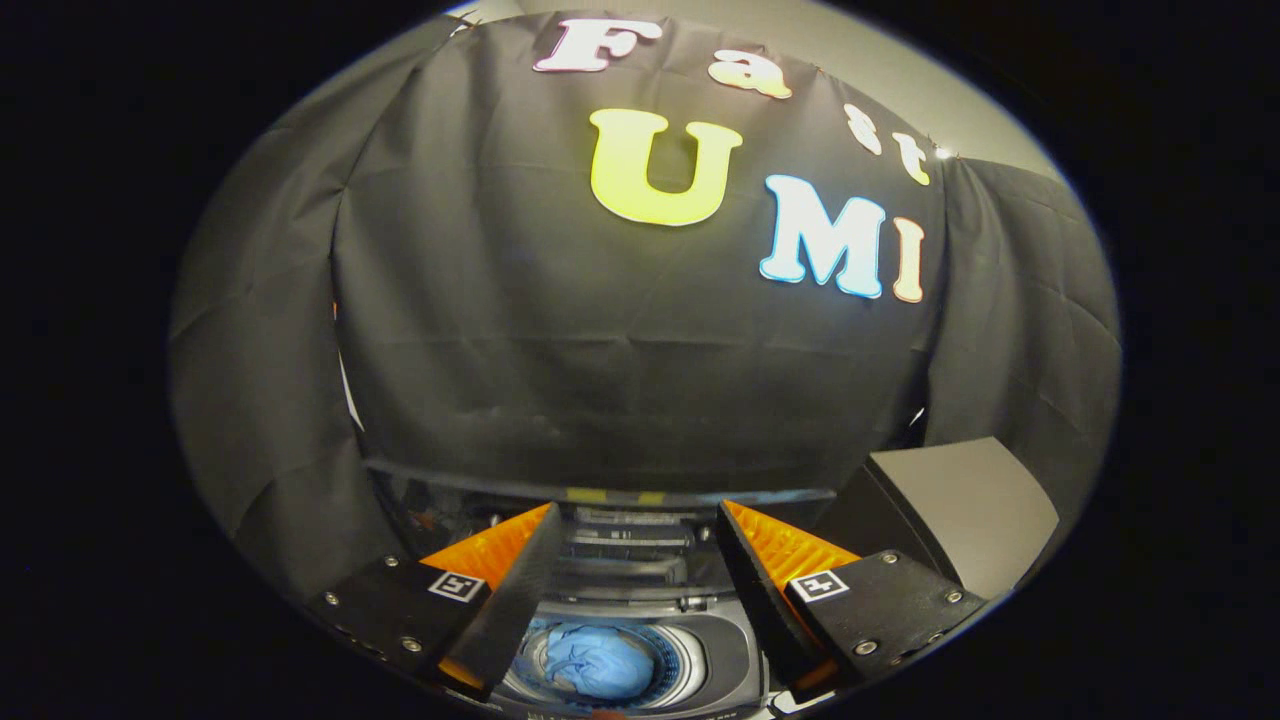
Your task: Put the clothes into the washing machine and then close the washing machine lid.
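Plainly, the first half of the job looks done: the blue clothes lie bunched in the drum of the washing machine, below and between the fingers of the gripper, nearer to the left one. The gripper is released, its fingers spread wide with nothing between them, hanging above the open tub and apart from the cloth.

The lid appears to stand raised at the far side of the machine, its dark edge running across just beyond the fingertips, in front of the booth's black cloth wall. By my judgement the step in hand is the change from loading to closing. The next move calls for bringing the gripper up and forward to that raised edge, catching it with one finger or both, and drawing it toward the near side and down over the opening, with the fingers kept clear of the rim as it falls.

Much is hard to make out. The near part of the machine is cut off, so whether any cloth hangs over the near rim cannot be told. The fingers cover the tub's left and right sides. The lid's hinge and any handle are lost in dark reflections. A grey slanted panel stands to the right of the machine; what it is I cannot say.
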Tool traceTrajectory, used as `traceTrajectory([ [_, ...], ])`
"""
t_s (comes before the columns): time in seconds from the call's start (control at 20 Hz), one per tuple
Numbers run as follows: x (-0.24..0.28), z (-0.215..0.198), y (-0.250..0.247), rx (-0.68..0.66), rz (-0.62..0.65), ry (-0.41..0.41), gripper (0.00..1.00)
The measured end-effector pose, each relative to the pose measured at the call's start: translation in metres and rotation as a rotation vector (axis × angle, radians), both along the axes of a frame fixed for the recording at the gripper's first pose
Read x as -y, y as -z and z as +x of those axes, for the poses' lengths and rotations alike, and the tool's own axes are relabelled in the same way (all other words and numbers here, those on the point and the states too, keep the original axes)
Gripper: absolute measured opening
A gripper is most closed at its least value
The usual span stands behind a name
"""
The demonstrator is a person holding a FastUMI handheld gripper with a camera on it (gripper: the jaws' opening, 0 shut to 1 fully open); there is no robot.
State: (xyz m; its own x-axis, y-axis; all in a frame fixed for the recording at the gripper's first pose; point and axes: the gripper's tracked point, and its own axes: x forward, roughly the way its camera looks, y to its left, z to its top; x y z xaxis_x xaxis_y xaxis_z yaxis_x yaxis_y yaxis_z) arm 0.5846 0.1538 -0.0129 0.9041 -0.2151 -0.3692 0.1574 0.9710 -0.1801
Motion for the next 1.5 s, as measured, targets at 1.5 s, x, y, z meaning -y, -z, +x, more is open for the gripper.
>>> traceTrajectory([
  [1.5,0.004,0.031,0.047,-0.043,0.14,-0.037,0.96],
])
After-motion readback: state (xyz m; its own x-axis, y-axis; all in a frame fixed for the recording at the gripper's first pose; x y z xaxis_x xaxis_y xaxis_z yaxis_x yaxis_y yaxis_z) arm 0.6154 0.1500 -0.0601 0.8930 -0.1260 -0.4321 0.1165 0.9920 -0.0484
